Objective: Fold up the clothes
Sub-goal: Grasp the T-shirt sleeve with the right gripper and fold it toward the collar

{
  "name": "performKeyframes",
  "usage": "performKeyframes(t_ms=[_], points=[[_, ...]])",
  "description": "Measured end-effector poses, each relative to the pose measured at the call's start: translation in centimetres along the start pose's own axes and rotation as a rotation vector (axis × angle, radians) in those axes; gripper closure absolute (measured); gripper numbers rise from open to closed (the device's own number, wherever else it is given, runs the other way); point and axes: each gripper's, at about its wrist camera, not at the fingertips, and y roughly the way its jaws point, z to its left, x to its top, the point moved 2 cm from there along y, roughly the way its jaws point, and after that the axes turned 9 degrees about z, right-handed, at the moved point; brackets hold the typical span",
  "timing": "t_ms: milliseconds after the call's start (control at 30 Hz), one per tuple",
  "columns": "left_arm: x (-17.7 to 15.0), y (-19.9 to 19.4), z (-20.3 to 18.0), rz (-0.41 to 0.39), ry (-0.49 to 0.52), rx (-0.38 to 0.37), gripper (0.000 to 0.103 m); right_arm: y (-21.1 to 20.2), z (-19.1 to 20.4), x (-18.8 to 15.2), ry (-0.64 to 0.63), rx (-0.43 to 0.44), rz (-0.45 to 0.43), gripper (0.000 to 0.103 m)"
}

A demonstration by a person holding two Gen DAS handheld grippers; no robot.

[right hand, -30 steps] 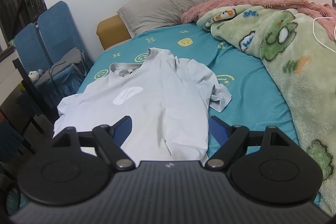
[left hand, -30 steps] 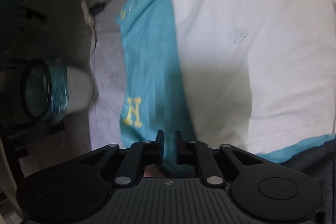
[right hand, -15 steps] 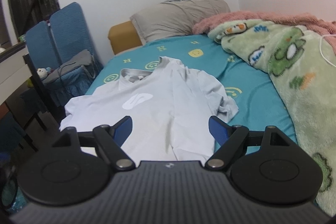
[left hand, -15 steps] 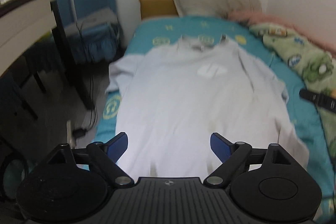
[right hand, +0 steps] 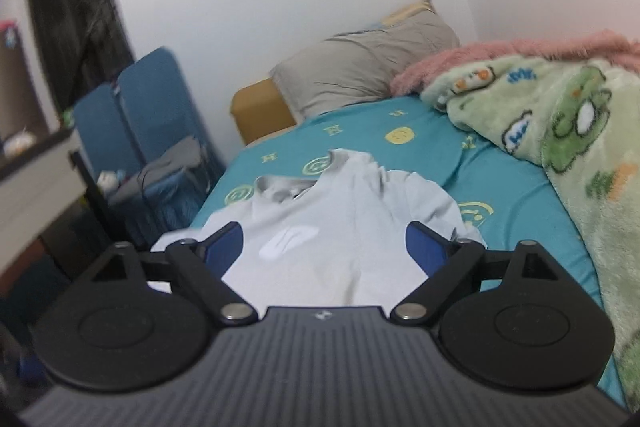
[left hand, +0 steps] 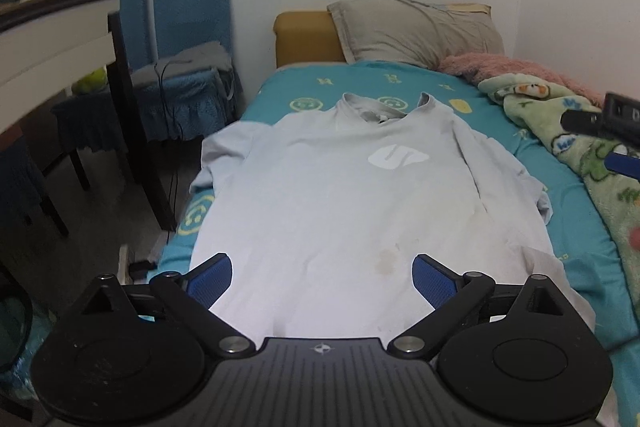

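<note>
Shirt [left hand: 340, 195] is spread flat on the bed [left hand: 568, 227] below the pillow [left hand: 416, 31], while nothing is gripped by the opening left tool [left hand: 322, 277] and right tool [right hand: 324, 247], so a wrinkled hem could be pinched unevenly.

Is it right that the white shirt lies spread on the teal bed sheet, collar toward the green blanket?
Not quite. In the left wrist view the white shirt lies spread on the teal bed sheet, but its collar points toward the grey pillow; the green blanket lies beside it.
</note>
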Motion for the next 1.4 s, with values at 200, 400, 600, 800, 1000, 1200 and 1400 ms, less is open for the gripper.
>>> performKeyframes(t_ms=[200,400,600,800,1000,1200,1400], points=[[-0.4,0.7,0.8,0.055,-0.059,-0.011,0.005,6.5,-8.5,2.8,0.347,0.039,0.109,0.013],[-0.3,3.1,0.6,0.094,-0.065,-0.035,0.005,14.0,-15.2,2.6,0.451,-0.029,0.15,0.013],[0.4,5.7,0.7,0.13,-0.089,-0.059,0.005,19.9,-15.5,1.2,0.299,-0.111,0.244,0.025],[0.6,7.1,1.1,0.164,-0.13,-0.091,0.005,20.7,-10.4,2.2,-0.004,-0.196,0.191,0.089],[0.6,6.9,1.3,0.148,-0.14,-0.098,0.005,20.8,-2.4,2.5,-0.323,-0.143,0.105,0.091],[0.4,7.2,1.2,0.143,-0.133,-0.086,0.005,23.5,4.6,-0.7,-0.581,-0.009,0.159,0.09],[0.6,7.2,1.2,0.12,-0.12,-0.071,0.005,22.3,4.2,1.1,-0.457,0.157,0.213,0.037]])
